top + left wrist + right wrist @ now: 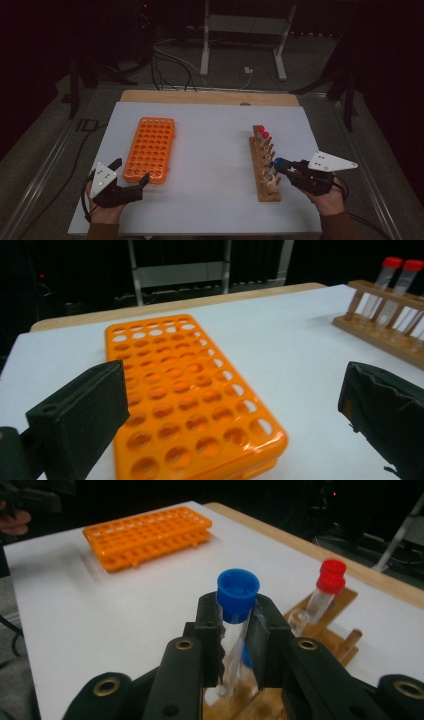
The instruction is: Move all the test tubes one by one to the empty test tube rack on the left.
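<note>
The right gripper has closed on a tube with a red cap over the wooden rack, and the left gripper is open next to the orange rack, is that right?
Not quite: the cap is blue, not red. The right gripper view shows the right gripper shut on the blue-capped tube above the wooden rack. The left gripper is open beside the orange rack.

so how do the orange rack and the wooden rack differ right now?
The orange rack is a wide plastic grid of many holes, all unfilled; the wooden rack is a narrow single row holding capped tubes. The orange rack sits by the open left gripper; the wooden rack is beside the right gripper, shut on a blue-capped tube. Both lie on the white table.
</note>
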Tool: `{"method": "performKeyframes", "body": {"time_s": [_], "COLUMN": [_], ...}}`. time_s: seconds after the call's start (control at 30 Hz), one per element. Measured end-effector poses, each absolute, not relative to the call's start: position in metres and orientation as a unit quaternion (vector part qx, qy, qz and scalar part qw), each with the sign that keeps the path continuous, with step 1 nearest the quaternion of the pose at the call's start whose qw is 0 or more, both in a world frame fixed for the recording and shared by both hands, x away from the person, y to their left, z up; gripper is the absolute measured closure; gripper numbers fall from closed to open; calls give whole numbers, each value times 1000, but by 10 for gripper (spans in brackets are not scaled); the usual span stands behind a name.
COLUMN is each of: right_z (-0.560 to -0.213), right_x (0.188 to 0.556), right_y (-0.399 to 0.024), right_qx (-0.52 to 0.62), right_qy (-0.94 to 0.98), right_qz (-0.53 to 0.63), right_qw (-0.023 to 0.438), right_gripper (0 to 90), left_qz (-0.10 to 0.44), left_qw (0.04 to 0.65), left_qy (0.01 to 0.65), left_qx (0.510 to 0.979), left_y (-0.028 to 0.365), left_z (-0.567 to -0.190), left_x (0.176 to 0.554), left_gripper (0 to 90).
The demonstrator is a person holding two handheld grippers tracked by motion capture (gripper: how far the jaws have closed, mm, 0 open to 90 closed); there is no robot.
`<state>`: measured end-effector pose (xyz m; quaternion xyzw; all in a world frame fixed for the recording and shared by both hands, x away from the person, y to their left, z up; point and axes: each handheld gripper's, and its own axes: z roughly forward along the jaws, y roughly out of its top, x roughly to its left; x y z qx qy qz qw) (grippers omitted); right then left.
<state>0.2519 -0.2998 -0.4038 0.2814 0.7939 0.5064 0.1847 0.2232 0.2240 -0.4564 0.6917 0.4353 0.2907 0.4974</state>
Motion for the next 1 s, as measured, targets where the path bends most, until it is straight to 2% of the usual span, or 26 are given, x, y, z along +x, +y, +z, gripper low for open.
{"method": "performKeyframes", "body": {"time_s": [0.23,0.57,1.0], "right_z": [-393,-403,-407], "right_x": [256,273,282], "right_y": [-290,-258,-226], "right_qx": [270,272,276], "right_qy": [792,792,796], "right_qz": [520,529,525], "right_qw": [172,141,125], "right_gripper": [772,772,771], "left_qz": [274,249,241], "left_qw": [509,519,522], "left_qy": [413,367,342], "left_qx": [704,731,743], "left_y": [205,160,117], "left_z": [-447,-437,-434], "left_x": [231,248,260], "left_gripper": [2,2,2]}}
